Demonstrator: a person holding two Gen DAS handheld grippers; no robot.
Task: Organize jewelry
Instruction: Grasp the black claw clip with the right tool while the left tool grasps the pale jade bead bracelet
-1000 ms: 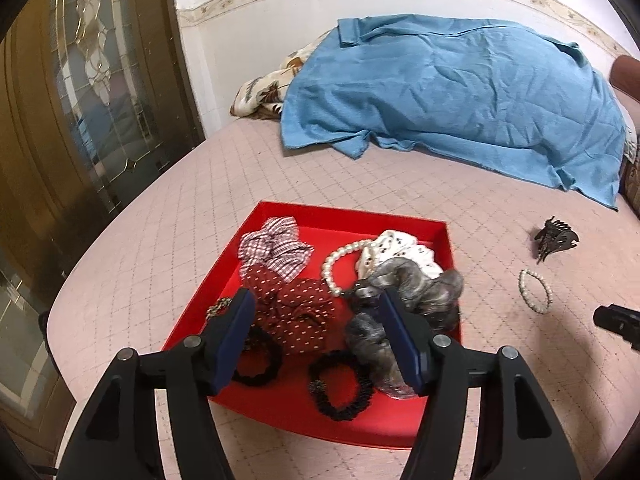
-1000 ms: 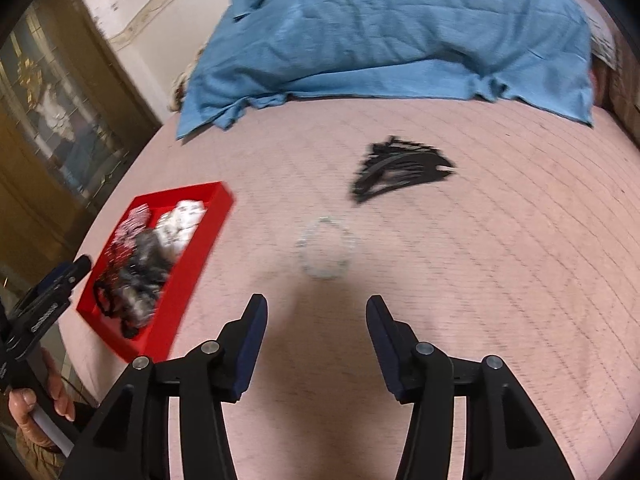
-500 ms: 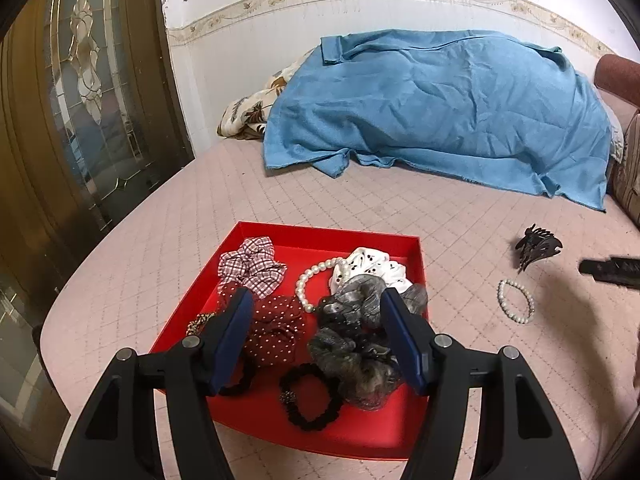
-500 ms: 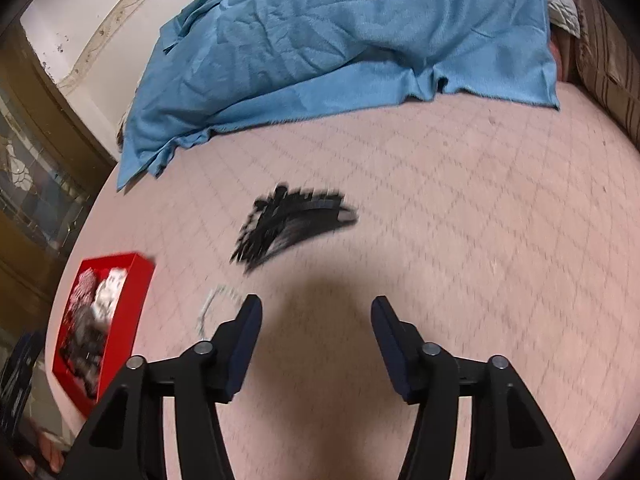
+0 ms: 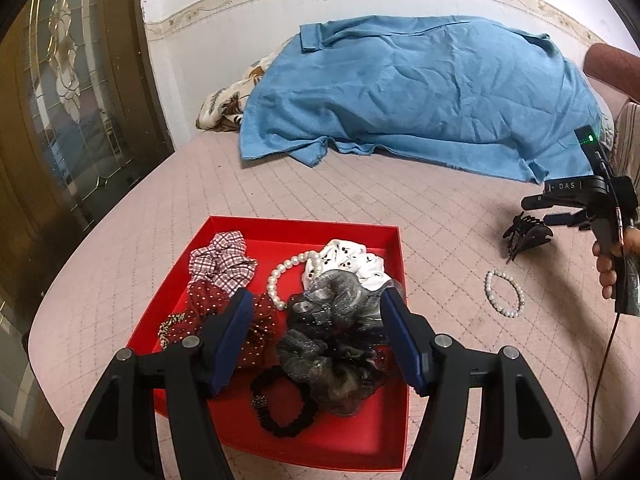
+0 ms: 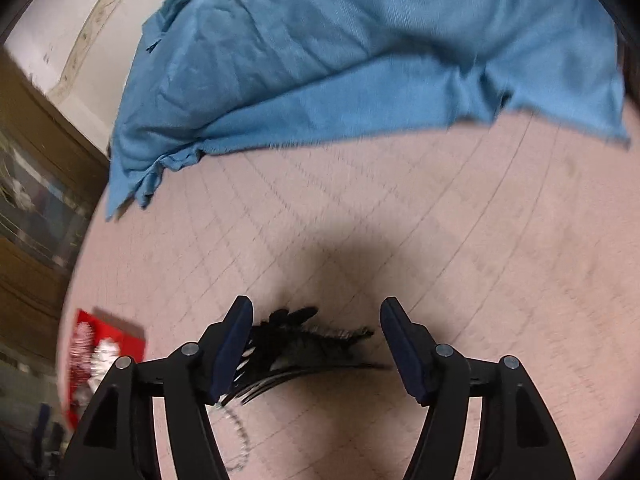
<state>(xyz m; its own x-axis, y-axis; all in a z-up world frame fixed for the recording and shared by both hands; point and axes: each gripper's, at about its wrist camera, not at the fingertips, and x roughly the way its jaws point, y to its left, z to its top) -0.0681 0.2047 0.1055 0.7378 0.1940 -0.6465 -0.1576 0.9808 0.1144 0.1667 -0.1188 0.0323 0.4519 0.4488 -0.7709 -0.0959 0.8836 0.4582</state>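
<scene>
Lying between open right tongs (image 6: 316, 344): black claw clip (image 6: 304, 340), untouched.

The tray (image 5: 394, 236) is bright red. In it lie a red-and-white plaid scrunchie (image 5: 222, 260), a dark red one with white dots (image 5: 262, 326), a white one with black specks (image 5: 352, 262), a grey shimmery one (image 5: 332, 344), a black hair tie (image 5: 284, 406) and a white pearl bracelet (image 5: 286, 276). On the pale pink, diamond-quilted bed (image 5: 400, 196) lie a black claw clip (image 5: 526, 234) and a second white pearl bracelet (image 5: 504, 294). The cloth (image 5: 420, 92) is plain blue. The pads (image 5: 236, 334) are dark blue.
</scene>
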